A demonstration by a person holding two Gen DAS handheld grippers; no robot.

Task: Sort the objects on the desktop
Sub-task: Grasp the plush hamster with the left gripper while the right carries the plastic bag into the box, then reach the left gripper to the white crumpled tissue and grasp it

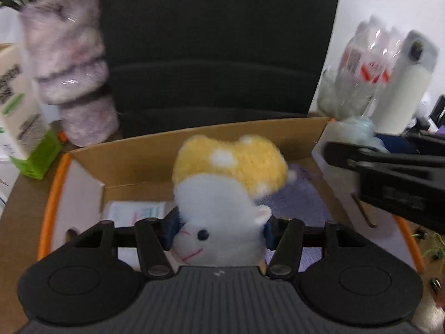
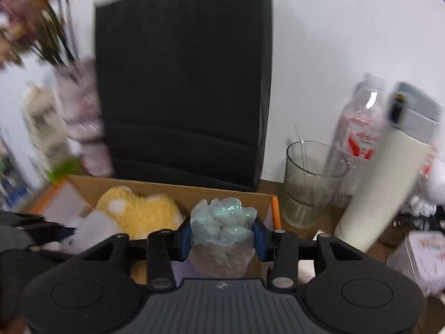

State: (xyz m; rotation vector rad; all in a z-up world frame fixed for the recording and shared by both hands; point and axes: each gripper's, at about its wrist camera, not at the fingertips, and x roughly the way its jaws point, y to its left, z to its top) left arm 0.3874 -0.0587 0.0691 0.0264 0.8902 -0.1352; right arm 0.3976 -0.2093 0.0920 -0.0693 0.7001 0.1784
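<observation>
My left claw (image 1: 221, 229) is clamped on a plush toy (image 1: 222, 194), its blue pads pressing into the toy's soft white head. The toy is upside down, with its fluffy yellow body, dotted with white spots, sticking up above the claw. It hangs over an open cardboard box (image 1: 194, 150) with an orange rim.

My right claw (image 2: 221, 235) is closed around a crumpled wad of shiny blue-green film (image 2: 222, 222), lumpy and glittering, with a clear wrinkled base. It sits at the box's right edge, seen from the left as a black bar reaching in.

The box has plain brown walls and white flaps. Inside lie a purple fuzzy cloth (image 1: 294, 197) and a white paper packet (image 1: 136, 211). Behind the box stands a tall matte black paper bag (image 2: 183, 83). To the right, on the wooden surface, are a clear drinking glass (image 2: 311, 183) with a straw, a clear plastic bottle (image 2: 361, 128) with a red label, and a smooth cream flask (image 2: 389, 183) with a grey lid.

I judge the step to be dropping both soft things into the box. To do it well, I should lower each one below the rim before letting go, and release the plush over a bare patch so that it settles flat. The wad looks light and springy, so it may bounce; I should keep it well clear of the glass.
</observation>
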